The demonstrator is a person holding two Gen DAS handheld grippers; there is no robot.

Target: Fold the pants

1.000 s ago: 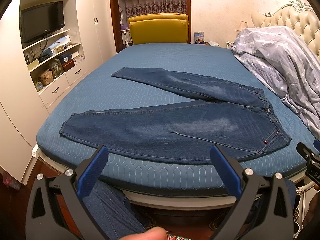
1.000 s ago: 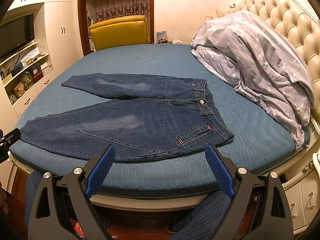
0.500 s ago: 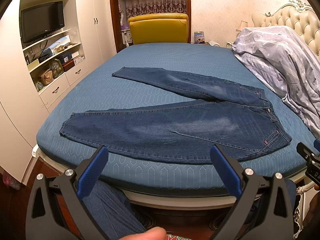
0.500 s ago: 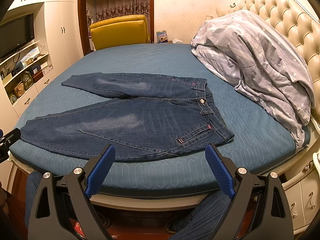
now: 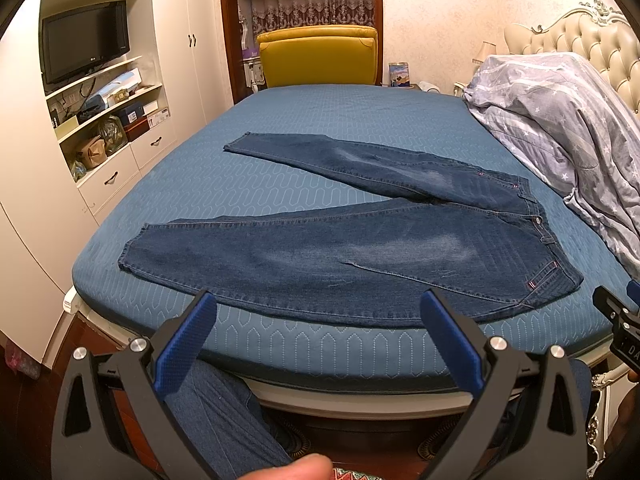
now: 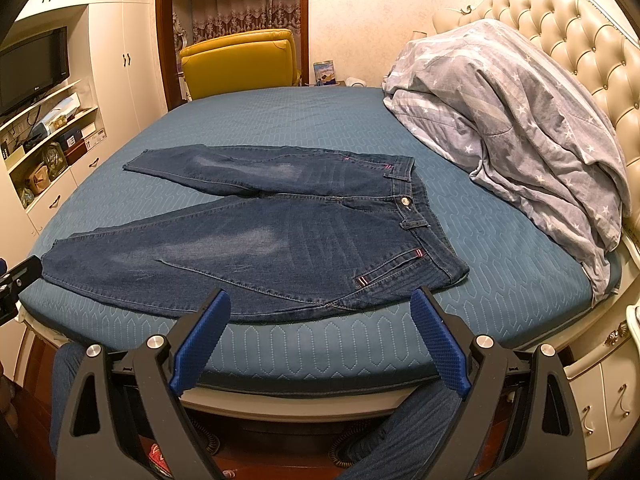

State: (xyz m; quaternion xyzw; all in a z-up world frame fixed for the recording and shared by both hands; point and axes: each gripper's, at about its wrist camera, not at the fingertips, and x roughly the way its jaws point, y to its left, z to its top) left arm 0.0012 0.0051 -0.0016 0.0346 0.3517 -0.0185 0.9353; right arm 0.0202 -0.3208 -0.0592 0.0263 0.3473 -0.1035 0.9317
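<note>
Both grippers spread wide, holding nothing, short of the bed edge.
We hold the left gripper (image 5: 318, 314) and right gripper (image 6: 320, 312) back; jeans (image 5: 360, 248) lie flat on the bed (image 5: 320, 344), legs splayed. We judge: pinch hem and waist corner together, fold near leg onto far leg.

Both wrist views are lit by warm, yellowish indoor light, evenly bright across the upper half of the frame and falling to deep shadow along the bottom edge under the bed (image 5: 320, 360). Strong fisheye distortion bows straight lines near the borders, and black vignetting cuts the corners. Focus is sharp at centre with no motion blur; the finger (image 5: 296, 468) at the lower edge of the left view is soft, and the television (image 5: 86, 46) screen at upper left carries faint glare.
</note>
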